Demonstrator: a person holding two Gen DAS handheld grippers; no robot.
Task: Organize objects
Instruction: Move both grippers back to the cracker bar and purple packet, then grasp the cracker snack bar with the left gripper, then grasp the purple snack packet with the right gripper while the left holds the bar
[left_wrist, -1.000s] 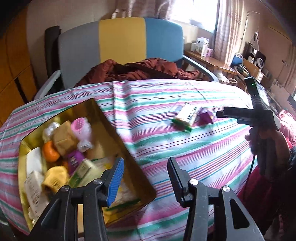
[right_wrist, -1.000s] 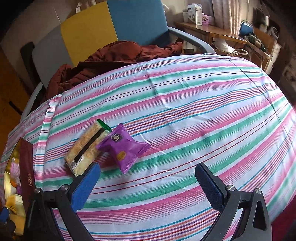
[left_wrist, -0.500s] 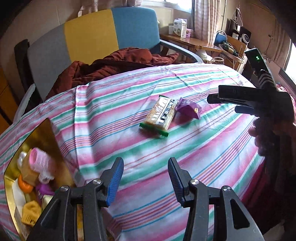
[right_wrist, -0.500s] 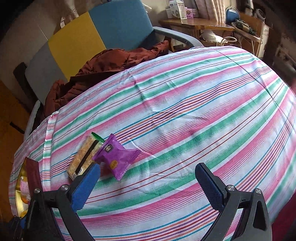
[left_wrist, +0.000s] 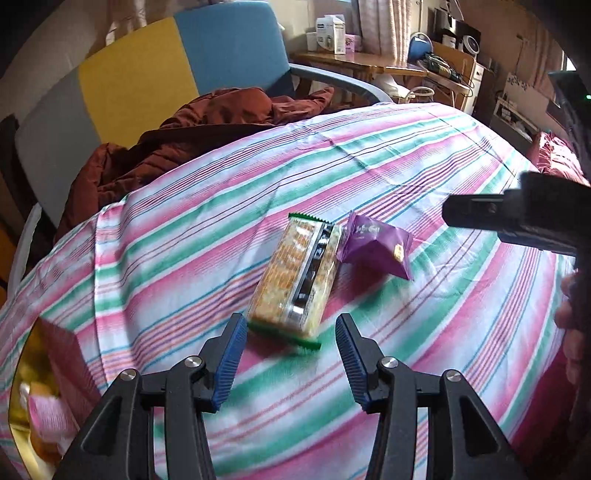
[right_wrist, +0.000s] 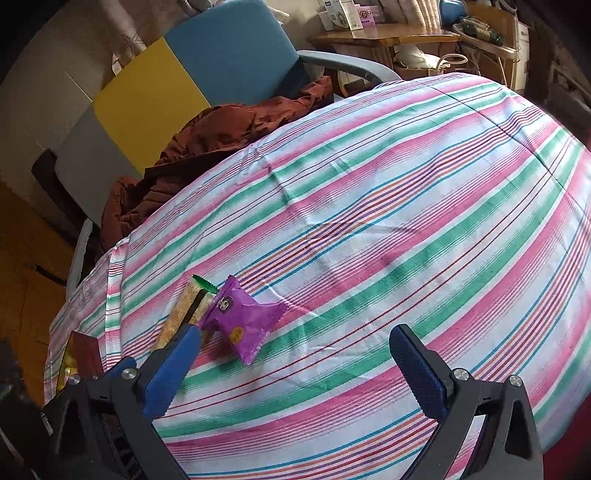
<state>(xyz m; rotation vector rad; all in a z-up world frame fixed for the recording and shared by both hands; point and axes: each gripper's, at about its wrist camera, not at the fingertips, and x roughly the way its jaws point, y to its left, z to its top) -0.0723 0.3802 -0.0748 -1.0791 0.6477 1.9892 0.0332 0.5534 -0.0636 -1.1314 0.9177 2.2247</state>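
Looks like you're most of the way through: the gold box (left_wrist: 26, 354) off to the lower left of your left gripper (left_wrist: 291, 356) already has stuff in it (a pink thing and something yellow, too blurry to say more), and only two items are left out on the striped cloth (left_wrist: 424, 177). Those are the cracker pack (left_wrist: 295, 277), lying flat right ahead of your left gripper's spread, empty jaws, and the purple packet (left_wrist: 373, 240), touching the pack's far right side. So as I read it, what's left is grab those two and drop them in the box. Your right gripper (right_wrist: 291, 369) is wide open and empty too, hanging low over the cloth with both snacks up by its left finger. Compared with a second ago, your left gripper has swung off the box, which was filling the lower left then and is now just a sliver, and closed in on the pack. The right one has barely shifted, and neither snack has moved.
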